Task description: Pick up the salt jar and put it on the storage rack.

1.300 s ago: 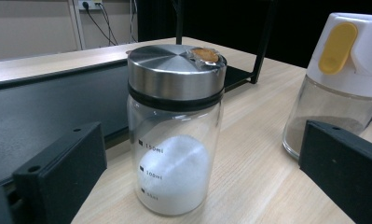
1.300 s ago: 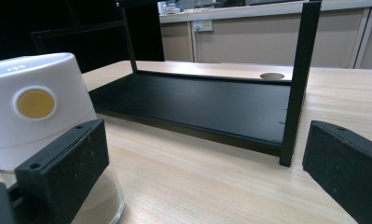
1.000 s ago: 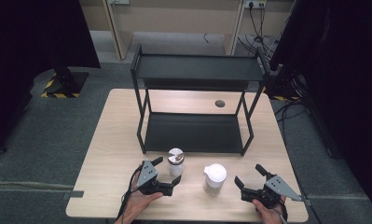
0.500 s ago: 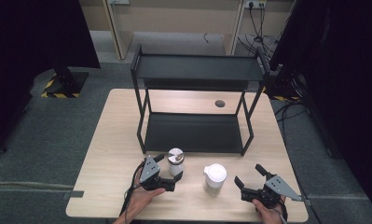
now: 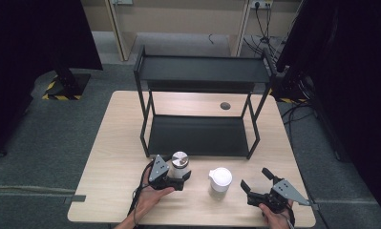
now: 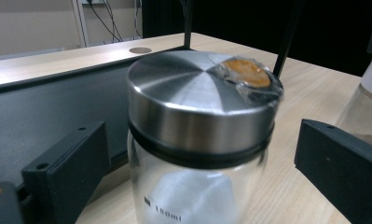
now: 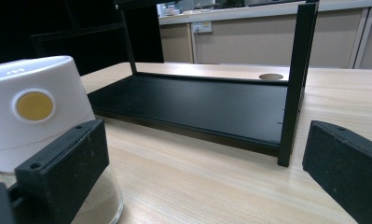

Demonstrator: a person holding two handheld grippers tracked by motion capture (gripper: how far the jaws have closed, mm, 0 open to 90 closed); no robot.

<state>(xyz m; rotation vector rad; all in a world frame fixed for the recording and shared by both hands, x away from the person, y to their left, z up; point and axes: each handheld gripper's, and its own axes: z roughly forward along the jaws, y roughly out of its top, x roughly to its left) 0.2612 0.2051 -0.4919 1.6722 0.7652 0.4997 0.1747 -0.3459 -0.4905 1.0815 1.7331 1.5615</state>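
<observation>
We have the left gripper around the glass jar with the steel lid, which stands on the table just in front of the lower board of the black shelf. The jaws have just been closing a little, with the jar between them, but in the left gripper view we see a gap on both sides, so they are spread and do not press the glass yet. The right gripper rests near the table's front edge with its jaws wide apart and nothing between them; the jar with the white lid stands just beside it, to its left.

To do this step well, we think the jaws should meet the glass below the black ring under the lid, not the lid itself, because the smooth steel could slip. We should keep the jar centred between both pads, so that one pad does not push it aside before the other arrives. The glass is round and hard, so we close slowly and lift straight up only when the grip feels firm, well clear of the shelf's front post.
</observation>
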